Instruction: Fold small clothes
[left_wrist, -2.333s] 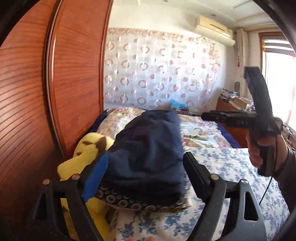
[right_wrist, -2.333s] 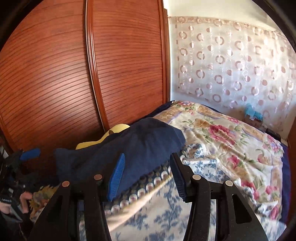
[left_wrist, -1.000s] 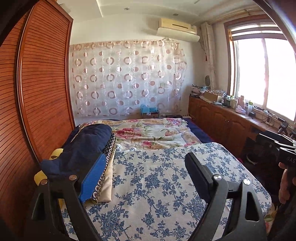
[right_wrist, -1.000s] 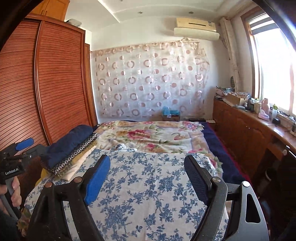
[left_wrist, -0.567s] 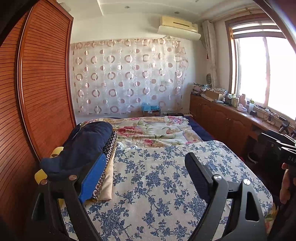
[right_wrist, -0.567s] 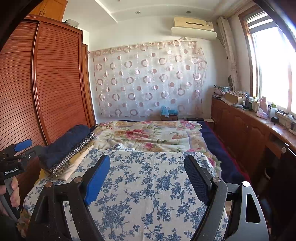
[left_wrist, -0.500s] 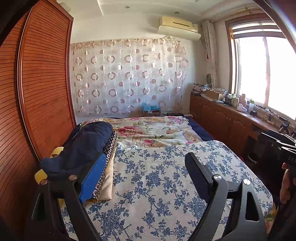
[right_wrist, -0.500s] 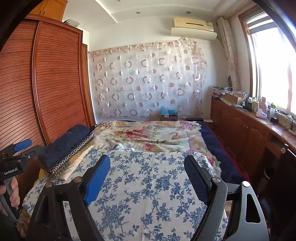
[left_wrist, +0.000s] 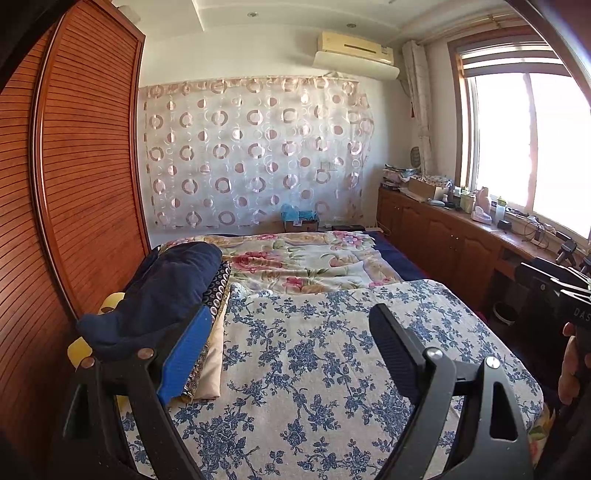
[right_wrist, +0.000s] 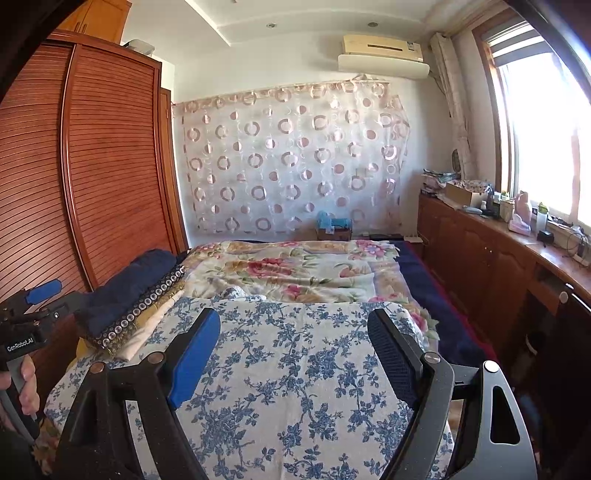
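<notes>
From the left wrist view, the left tool (left_wrist: 291, 354) stands wide with nothing between its fingers, above the blue-flowered bedspread (left_wrist: 325, 369); the folded clothes (left_wrist: 162, 295), a navy piece on top of a dark patterned one and a cream one, lie stacked at the bed's left edge beside the wooden wardrobe (left_wrist: 74, 192); a yellow plush toy (left_wrist: 79, 349) peeks from under the stack; the right tool's body shows at the far right edge.

From the right wrist view, the right tool (right_wrist: 295, 354) is likewise wide and empty over the bedspread; the clothes stack sits to the left, and the left tool, gripped by a hand (right_wrist: 26, 384), is just beside it.
</notes>
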